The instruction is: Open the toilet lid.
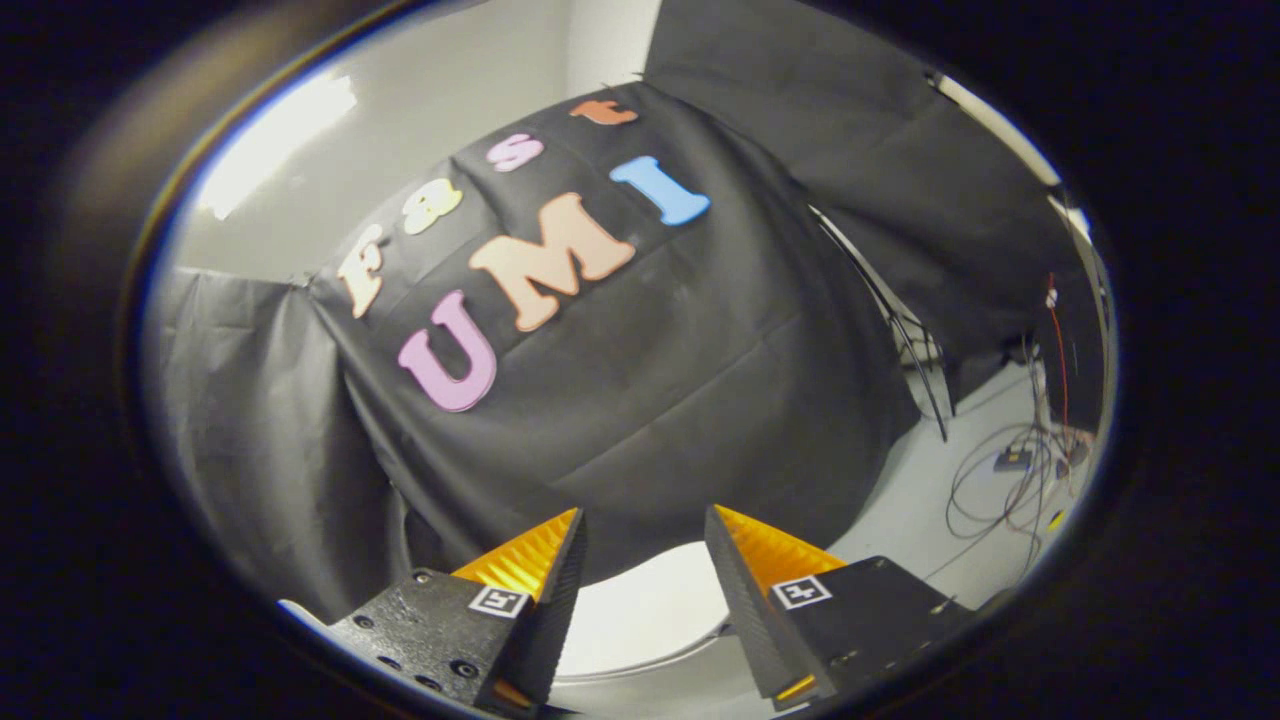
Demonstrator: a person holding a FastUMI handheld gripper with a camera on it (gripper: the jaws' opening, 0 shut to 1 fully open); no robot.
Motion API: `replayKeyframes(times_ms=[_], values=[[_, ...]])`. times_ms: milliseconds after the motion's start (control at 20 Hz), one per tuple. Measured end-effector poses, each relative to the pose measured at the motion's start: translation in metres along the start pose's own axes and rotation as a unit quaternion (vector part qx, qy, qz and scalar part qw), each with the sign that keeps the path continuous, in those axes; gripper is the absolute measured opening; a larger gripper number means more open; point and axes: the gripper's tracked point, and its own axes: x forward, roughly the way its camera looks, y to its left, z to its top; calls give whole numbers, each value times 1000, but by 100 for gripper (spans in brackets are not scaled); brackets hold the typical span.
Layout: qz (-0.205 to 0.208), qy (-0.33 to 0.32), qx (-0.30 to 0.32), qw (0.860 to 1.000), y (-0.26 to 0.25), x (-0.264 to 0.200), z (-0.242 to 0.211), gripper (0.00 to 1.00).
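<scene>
A white toilet lid (645,610) shows low down, seen through the gap between my two fingers and just beyond them. It looks flat and closed, with a rounded rim curving below it. My gripper (645,525) is open, its fingers apart with nothing between them, and it hangs above the lid without touching it. The scene is tilted in the gripper view. Most of the toilet is hidden behind the fingers.
The black cloth booth wall (640,380) rises straight ahead beyond the toilet. To the right, a pale floor (930,510) carries loose cables (1000,480) and a small device. A thin black stand leg (915,360) leans by the cloth.
</scene>
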Motion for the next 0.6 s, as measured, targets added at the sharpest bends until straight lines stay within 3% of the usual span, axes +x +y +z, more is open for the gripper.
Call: replayKeyframes(times_ms=[250, 600], values=[[-54, -6, 122, 991, -29, 32, -18, 72], [-93, -8, 282, 955, -82, 81, -105, 72]])
